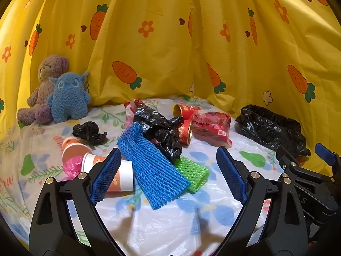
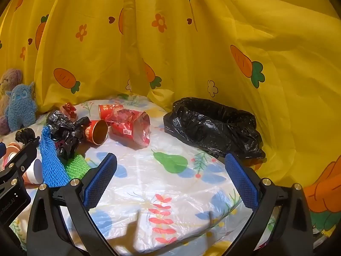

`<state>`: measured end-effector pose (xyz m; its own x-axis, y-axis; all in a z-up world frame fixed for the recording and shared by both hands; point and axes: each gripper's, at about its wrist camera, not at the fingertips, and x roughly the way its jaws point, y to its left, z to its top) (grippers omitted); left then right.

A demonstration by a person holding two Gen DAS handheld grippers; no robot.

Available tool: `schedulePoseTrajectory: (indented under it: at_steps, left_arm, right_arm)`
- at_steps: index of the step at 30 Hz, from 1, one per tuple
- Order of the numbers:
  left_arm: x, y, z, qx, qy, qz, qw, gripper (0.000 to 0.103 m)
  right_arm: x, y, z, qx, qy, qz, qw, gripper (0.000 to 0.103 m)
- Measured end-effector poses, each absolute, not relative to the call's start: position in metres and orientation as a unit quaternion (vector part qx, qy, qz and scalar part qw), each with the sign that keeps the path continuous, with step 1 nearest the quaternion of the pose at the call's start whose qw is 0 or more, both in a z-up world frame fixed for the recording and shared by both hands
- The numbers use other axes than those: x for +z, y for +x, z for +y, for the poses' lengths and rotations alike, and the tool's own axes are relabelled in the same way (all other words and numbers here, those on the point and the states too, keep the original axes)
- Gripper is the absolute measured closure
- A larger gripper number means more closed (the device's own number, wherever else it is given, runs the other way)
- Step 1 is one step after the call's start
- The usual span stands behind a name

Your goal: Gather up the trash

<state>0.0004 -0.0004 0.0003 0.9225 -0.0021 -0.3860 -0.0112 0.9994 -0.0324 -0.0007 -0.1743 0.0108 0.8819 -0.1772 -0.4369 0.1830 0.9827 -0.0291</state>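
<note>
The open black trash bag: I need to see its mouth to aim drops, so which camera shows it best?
The right wrist view: the open black trash bag sits near centre with its rolled rim and dark opening visible. The left wrist view shows it only at the right edge, partly behind the right gripper.

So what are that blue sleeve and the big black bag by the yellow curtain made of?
The blue sleeve looks like soft foam netting, the kind wrapped round fruit: matte, with an open ribbed mesh. The big black bag seems to be thin plastic film: glossy, finely crinkled, slumped with its mouth open. Neither can be confirmed by look alone.
</note>
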Motion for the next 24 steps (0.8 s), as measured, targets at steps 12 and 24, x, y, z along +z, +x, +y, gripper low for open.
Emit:
schedulePoseTrajectory:
  at_steps: [12,24]
  left_arm:
    - [0.001,-0.003,-0.008,0.005,-0.015,0.187,0.982,0.014]
    - [-0.002,-0.001,-0.003,0.001,-0.020,0.189,0.982,0.014]
  right_arm:
    - [0.011,-0.001,-0.174,-0.093,0.007,0.224,0.970,0.005]
    - [0.011,-0.001,-0.173,-0.092,0.006,0.223,0.970,0.005]
